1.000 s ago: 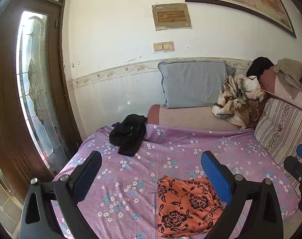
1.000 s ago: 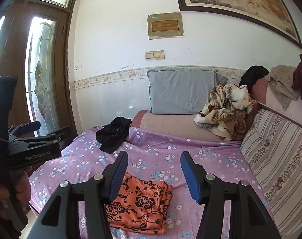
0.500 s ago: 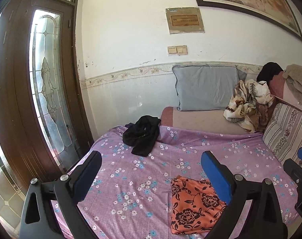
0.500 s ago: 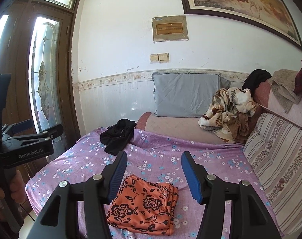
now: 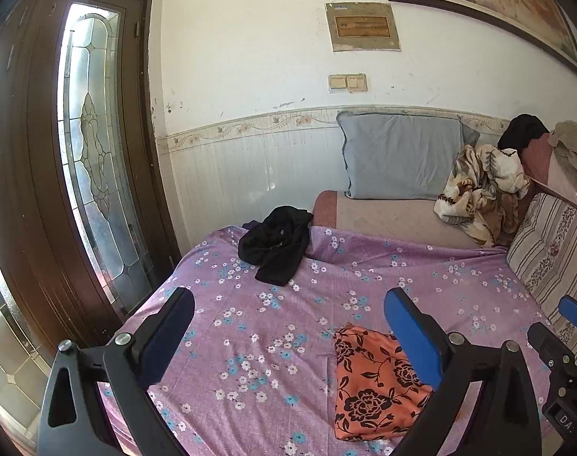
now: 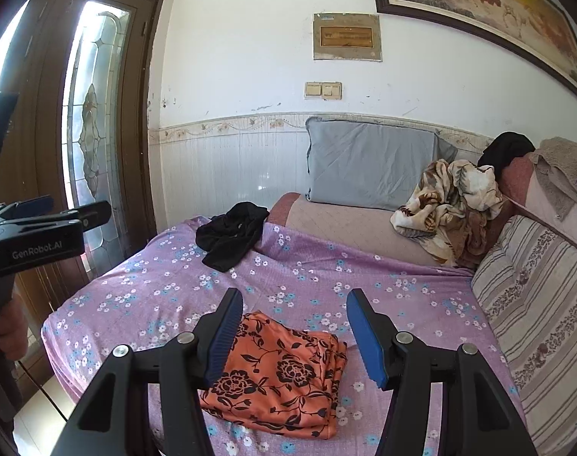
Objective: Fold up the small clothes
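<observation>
Both grippers have pulled back and drifted left over the last second; in both wrist views the orange floral garment has slid right and the door has come further into view. Nothing lifted or shifted on the bed. My read: orange piece is done, hands are heading for the next item.

Left to right:
- Wooden door with leaded glass panel point(image 5: 94, 174), hard against the bed's left edge. Tight on that side.
- Left gripper point(image 5: 288, 326): fingers wide apart, empty, nothing between them but bedsheet.
- Black garment point(image 5: 277, 243), crumpled at the far left of the purple floral bedsheet point(image 5: 220, 361), partly up on the cushion edge. Unfolded, likely next target. Path to it is open.
- Orange floral garment point(image 6: 277, 376): folded, flat near the front edge of the bed, below the right gripper point(image 6: 292, 334). Its fingers stand apart and do not touch the cloth.
- Grey pillow point(image 5: 402, 155) against the wall.
- Crumpled brown-cream blanket point(image 5: 482, 190) at far right, striped cushion point(image 6: 535, 296) beside it. More clothes draped on the backrest, well apart from the work area.

Risk: dragging the black piece forward could snag the folded orange one.
</observation>
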The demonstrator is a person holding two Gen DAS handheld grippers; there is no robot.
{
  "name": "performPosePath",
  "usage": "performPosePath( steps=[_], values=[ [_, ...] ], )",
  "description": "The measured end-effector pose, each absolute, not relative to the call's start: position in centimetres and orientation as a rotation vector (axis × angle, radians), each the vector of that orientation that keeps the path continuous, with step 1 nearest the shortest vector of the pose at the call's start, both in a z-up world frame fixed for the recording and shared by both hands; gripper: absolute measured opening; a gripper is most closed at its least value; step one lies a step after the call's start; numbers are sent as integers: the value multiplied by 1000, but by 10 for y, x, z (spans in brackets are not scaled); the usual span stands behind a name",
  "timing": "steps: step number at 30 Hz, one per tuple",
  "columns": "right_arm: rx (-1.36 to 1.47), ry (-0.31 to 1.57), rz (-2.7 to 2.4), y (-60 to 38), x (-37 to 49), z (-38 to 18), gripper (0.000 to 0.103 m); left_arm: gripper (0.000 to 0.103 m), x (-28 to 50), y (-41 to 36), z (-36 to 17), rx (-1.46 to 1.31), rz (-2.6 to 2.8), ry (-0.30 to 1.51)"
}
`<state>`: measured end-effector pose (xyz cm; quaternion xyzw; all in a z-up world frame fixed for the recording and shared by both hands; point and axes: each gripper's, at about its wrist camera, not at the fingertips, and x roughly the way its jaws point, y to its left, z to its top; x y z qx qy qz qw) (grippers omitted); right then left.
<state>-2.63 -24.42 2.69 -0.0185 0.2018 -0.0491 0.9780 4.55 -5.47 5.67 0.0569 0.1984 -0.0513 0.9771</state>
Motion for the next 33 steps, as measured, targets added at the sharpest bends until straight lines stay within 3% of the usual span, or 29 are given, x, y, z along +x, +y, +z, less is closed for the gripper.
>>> performPosePath(
  steps=[33],
  values=[
    [-77,488,-29,-207,48,-3,61,100,95,-28,19,55,-144,482]
  ],
)
